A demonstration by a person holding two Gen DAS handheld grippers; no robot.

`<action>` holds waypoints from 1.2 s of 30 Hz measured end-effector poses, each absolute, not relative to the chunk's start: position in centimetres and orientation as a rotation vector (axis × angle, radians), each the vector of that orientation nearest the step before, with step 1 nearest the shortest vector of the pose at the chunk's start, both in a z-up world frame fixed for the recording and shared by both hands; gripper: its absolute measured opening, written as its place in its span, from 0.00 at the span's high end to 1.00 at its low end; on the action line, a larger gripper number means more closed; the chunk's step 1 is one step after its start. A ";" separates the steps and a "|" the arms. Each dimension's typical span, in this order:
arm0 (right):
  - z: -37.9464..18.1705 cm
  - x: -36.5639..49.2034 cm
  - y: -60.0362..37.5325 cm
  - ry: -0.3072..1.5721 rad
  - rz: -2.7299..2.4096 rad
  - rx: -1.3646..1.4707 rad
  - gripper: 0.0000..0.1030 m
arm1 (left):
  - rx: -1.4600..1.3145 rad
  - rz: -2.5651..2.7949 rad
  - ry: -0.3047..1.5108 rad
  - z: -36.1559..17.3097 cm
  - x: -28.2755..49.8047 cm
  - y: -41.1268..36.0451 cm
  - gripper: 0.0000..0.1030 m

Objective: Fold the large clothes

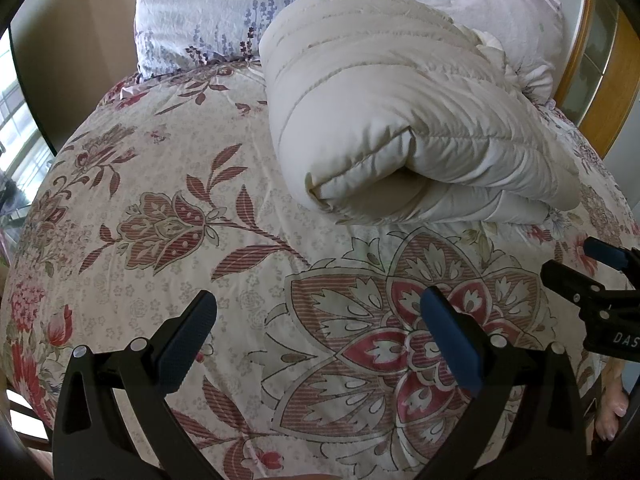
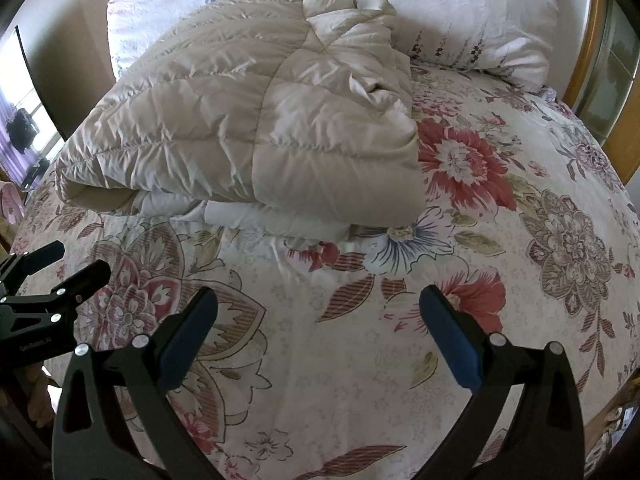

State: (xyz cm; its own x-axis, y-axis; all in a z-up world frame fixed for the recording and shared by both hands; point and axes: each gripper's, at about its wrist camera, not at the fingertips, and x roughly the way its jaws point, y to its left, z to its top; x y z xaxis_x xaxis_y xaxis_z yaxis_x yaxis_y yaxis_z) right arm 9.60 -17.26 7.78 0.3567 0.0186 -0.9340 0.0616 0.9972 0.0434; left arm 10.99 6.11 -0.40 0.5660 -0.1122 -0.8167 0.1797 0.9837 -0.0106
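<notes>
Looking ahead, we see the puffy cream coat (image 1: 404, 120) lying folded on the flowery bedspread (image 1: 180, 240), past both our grippers, running side to side.

Our left gripper (image 1: 318, 312) and right gripper (image 2: 318, 312) are spread wide, holding nothing.

The right one seems nearer.

The left view shows the rolled end; the right view shows the flat top.

Pillows (image 1: 208, 12) cut off by top edge; folded coat's (image 2: 248, 120) underside hidden.
</notes>
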 end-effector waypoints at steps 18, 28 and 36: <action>7.5 9.7 -17.3 1.209 -0.024 0.079 0.02 | 0.078 -0.174 0.956 -0.5 11.1 6.1 0.01; 7.4 9.8 -17.3 1.212 -0.025 0.081 0.02 | 0.078 -0.175 0.957 -0.5 11.2 6.2 0.01; 7.2 9.7 -17.1 1.214 -0.027 0.084 0.02 | 0.079 -0.175 0.957 -0.6 11.1 6.1 0.01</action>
